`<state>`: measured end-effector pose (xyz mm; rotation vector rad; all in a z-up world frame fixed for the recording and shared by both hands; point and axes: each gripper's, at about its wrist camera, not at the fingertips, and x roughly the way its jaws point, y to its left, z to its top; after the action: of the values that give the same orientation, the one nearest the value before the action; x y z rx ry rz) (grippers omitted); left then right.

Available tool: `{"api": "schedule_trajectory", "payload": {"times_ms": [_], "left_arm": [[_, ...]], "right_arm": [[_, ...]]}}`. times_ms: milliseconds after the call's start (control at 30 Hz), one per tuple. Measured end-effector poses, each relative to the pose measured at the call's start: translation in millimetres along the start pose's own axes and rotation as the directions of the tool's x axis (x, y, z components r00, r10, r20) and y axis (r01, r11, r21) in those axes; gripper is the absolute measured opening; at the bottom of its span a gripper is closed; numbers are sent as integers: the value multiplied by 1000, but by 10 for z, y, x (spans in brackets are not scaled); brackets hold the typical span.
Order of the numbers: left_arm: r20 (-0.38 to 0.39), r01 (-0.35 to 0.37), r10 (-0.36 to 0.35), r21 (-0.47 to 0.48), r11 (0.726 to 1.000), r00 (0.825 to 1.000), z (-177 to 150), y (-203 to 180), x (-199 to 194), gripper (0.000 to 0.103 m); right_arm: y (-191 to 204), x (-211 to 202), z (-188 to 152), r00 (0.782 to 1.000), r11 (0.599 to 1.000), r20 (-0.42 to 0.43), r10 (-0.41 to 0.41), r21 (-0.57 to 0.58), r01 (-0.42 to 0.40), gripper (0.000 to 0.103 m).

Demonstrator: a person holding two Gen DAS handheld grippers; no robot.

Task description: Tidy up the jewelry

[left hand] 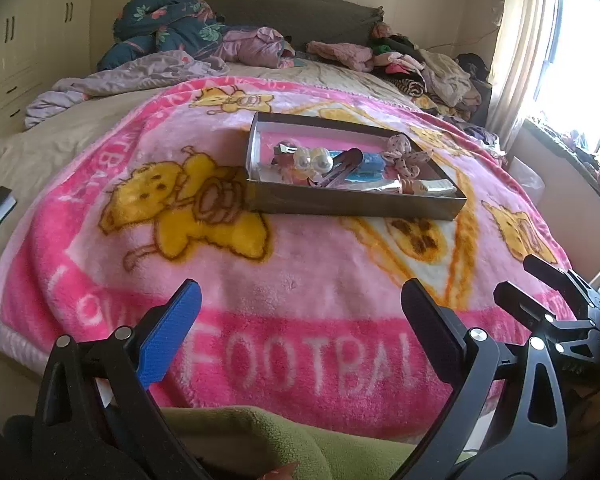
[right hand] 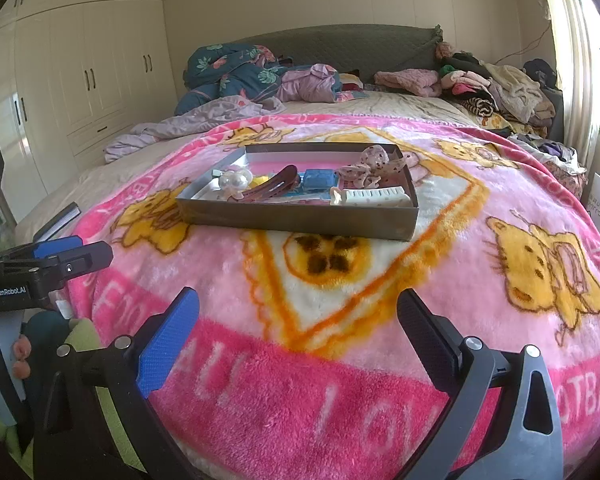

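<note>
A shallow grey box sits on a pink cartoon blanket on a bed. Inside lie a pearl hair piece, a dark red hair clip, a blue item, a dotted pink bow and a cream comb. My left gripper hovers open over the blanket's near edge, short of the box, empty. My right gripper is likewise open and empty. The right gripper shows at the left view's right edge; the left gripper shows at the right view's left edge.
Piles of clothes and a dark floral quilt lie at the head of the bed. White wardrobes stand on the left, a bright curtained window on the right. A green cloth lies below the left gripper. Fingers of a hand show at left.
</note>
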<state>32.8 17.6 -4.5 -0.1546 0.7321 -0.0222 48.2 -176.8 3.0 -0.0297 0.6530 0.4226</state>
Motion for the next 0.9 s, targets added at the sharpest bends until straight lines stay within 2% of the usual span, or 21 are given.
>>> {"api": "schedule_trajectory", "payload": {"times_ms": [900], "left_arm": [[0,-7,7,0,1000,1000,10,14,-18,94]], "right_arm": [[8,7,-9,1000,1000,-5,1,1,-1,99]]}}
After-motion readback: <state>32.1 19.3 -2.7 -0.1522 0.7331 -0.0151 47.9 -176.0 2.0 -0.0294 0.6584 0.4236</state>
